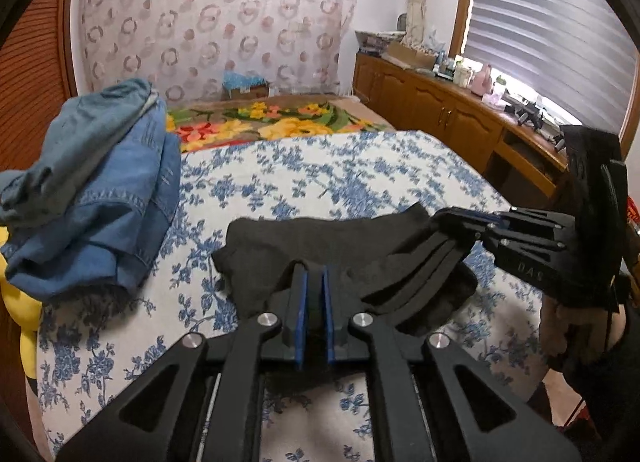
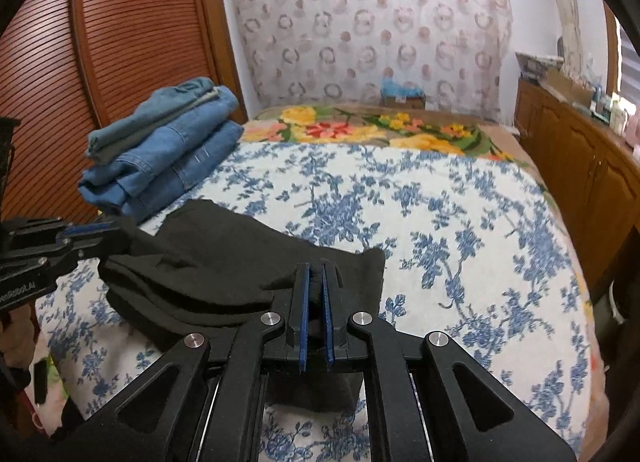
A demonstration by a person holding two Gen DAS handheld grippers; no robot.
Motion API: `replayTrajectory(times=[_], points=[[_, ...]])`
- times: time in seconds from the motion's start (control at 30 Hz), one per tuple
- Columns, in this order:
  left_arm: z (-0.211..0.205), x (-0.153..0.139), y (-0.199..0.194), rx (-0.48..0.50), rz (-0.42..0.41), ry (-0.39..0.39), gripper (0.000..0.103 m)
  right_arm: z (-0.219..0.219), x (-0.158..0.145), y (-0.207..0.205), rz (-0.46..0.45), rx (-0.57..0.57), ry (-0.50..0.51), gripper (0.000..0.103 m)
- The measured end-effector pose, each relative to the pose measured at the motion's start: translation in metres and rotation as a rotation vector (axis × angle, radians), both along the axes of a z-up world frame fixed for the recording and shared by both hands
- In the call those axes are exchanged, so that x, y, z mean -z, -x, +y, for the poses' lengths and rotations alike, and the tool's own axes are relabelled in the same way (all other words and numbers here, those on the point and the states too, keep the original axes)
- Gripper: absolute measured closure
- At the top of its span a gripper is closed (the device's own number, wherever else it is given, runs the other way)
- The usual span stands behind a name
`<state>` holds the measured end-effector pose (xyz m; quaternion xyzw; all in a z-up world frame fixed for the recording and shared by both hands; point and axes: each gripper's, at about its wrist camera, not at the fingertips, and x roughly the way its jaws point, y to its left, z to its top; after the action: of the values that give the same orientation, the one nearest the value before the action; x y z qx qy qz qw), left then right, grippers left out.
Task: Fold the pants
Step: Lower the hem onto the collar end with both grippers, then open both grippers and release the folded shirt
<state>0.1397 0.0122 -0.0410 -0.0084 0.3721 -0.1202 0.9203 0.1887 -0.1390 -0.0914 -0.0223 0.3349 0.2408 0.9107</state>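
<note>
Left gripper [image 1: 314,274] and right gripper [image 2: 316,268]: jaws nearly closed, each pinching an edge of the black pants [image 2: 208,262], bunched on the near bed [image 2: 440,222]. Behind, at the bed's left edge: stacked denim jeans [image 2: 168,150]. Farthest: floral blanket [image 2: 360,128].

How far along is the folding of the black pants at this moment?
Already done: the black pants lie on the floral bedspread in several stacked layers, so most folds seem made. In hand: the left gripper and the right gripper each pinch an edge of the bundle. Left: probably one last fold or release, then perhaps moving it to the folded jeans nearby.
</note>
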Motion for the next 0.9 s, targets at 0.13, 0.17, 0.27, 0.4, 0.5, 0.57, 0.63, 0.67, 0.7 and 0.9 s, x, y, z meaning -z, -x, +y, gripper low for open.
replayTrajectory(times=[0.13,0.17,0.27,0.4,0.5,0.57,0.63,0.67,0.7,0.9], points=[[0.002,0.008,-0.002,0.006,0.019,-0.023,0.095,0.004,0.001,-0.001,-0.029,0.0,0.021,0.096],[0.002,0.01,-0.001,0.01,0.023,-0.029,0.094,0.005,0.001,0.0,-0.042,0.0,0.032,0.095],[0.004,0.013,0.0,0.011,0.036,-0.031,0.089,0.006,0.0,0.001,-0.05,0.003,0.038,0.087],[0.011,0.012,0.005,0.01,0.037,-0.005,0.079,0.002,-0.002,0.004,-0.069,0.014,0.041,0.076],[0.015,0.008,0.009,0.003,0.024,-0.001,0.076,-0.004,-0.003,0.007,-0.078,0.026,0.047,0.071],[0.017,0.004,0.011,0.001,0.007,-0.003,0.073,-0.009,-0.004,0.011,-0.079,0.025,0.042,0.069],[0.021,0.001,0.015,0.004,-0.006,0.011,0.071,-0.015,-0.005,0.015,-0.081,0.025,0.041,0.067],[0.022,-0.001,0.016,0.005,-0.01,0.018,0.07,-0.017,-0.005,0.017,-0.083,0.026,0.042,0.067],[0.023,-0.002,0.018,0.005,-0.012,0.018,0.069,-0.019,-0.005,0.02,-0.084,0.029,0.041,0.066],[0.019,-0.001,0.027,0.028,-0.014,0.002,0.064,-0.032,-0.006,0.038,-0.101,0.015,0.058,0.061]])
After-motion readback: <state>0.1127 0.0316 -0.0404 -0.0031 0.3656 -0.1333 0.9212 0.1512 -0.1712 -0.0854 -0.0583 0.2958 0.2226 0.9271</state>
